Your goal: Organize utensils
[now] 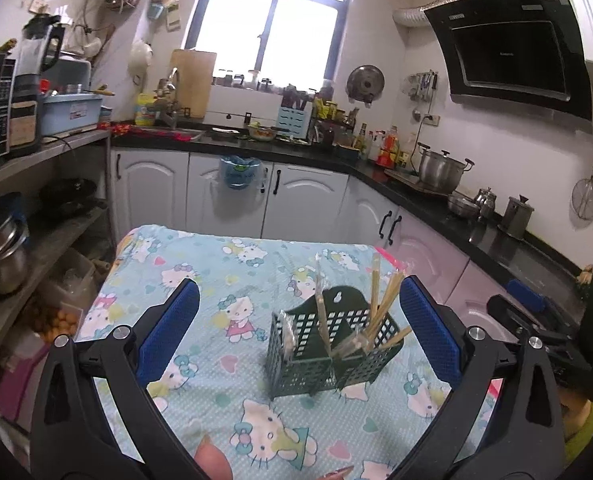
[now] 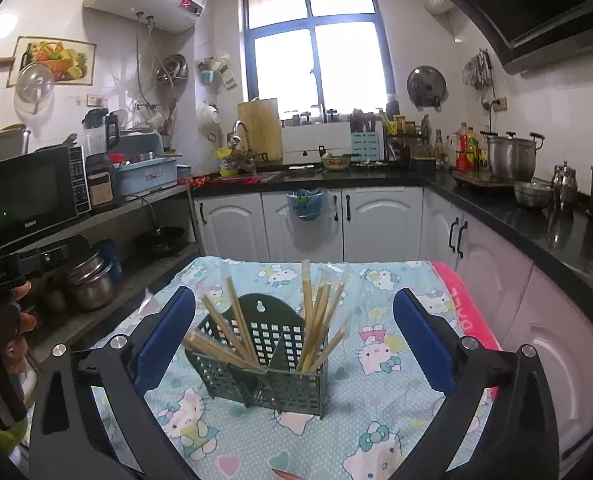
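Note:
A dark green perforated utensil holder (image 1: pixel 328 352) (image 2: pixel 262 364) stands upright on a table covered with a cartoon-cat cloth (image 1: pixel 216 304) (image 2: pixel 380 364). Several wooden chopsticks (image 2: pixel 232 336), some in clear wrappers, lean in its two compartments. My left gripper (image 1: pixel 298 330) is open, its blue pads wide apart, with the holder ahead between them and untouched. My right gripper (image 2: pixel 294 338) is open too, its pads well clear of the holder on both sides. In the left wrist view the right gripper's body (image 1: pixel 536 320) shows at the right edge.
A clear empty wrapper (image 2: pixel 352 292) lies on the cloth behind the holder. A pink towel (image 2: pixel 468 312) runs along the table's right edge. White cabinets and a dark counter (image 2: pixel 536 216) with pots flank the right; shelves (image 2: pixel 108 264) with pans stand left.

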Available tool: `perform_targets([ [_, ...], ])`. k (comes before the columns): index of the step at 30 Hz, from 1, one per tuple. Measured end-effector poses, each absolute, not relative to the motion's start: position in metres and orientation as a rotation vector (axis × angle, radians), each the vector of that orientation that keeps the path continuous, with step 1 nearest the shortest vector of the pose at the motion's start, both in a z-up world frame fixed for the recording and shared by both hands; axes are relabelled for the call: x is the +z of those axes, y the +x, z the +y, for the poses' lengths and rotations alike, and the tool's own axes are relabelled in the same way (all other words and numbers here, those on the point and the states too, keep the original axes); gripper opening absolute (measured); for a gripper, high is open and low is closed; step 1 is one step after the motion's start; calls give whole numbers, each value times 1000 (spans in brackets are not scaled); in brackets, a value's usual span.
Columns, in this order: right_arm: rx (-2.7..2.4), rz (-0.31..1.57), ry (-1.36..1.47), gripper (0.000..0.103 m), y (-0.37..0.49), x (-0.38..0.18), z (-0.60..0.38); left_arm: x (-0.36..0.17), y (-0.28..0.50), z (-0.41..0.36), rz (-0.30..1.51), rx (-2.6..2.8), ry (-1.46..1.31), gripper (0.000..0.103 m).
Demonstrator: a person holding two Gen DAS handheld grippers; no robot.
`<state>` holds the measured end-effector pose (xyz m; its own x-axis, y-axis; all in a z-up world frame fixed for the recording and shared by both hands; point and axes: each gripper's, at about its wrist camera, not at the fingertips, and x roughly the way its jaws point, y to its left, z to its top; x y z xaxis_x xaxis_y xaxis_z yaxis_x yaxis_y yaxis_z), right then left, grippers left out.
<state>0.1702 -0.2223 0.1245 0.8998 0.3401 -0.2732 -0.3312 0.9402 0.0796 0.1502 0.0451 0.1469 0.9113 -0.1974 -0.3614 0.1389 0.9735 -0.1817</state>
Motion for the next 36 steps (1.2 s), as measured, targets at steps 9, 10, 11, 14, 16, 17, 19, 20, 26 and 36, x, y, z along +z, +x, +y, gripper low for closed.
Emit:
perform_targets([
  [9,320,335,-16,97,128,82,-220,115,117,37,412,-114,-102,92],
  [10,316,345,-28,97,124,72,-219,109,115,36,420,-106,-97,92],
  [11,317,346,-33,97,121,67,-219,102,113,34,428,-95,-91,93],
  [14,311,354,-28,97,112,45,-218,83,110,30,464,-73,-70,93],
  [16,297,377,-24,97,110,32,-217,70,106,29,479,-54,-60,93],
  [17,292,376,-24,97,107,24,-216,65,105,29,484,-62,-58,93],
  [19,271,344,-24,97,101,13,-217,52,103,29,497,-73,-62,93],
  [20,264,329,-26,97,100,11,-217,47,101,28,498,-71,-61,93],
  [26,249,265,-41,97,91,-3,-215,18,92,26,454,-49,-70,93],
  [36,243,201,4,97,84,-8,-221,2,80,21,368,-17,-92,93],
])
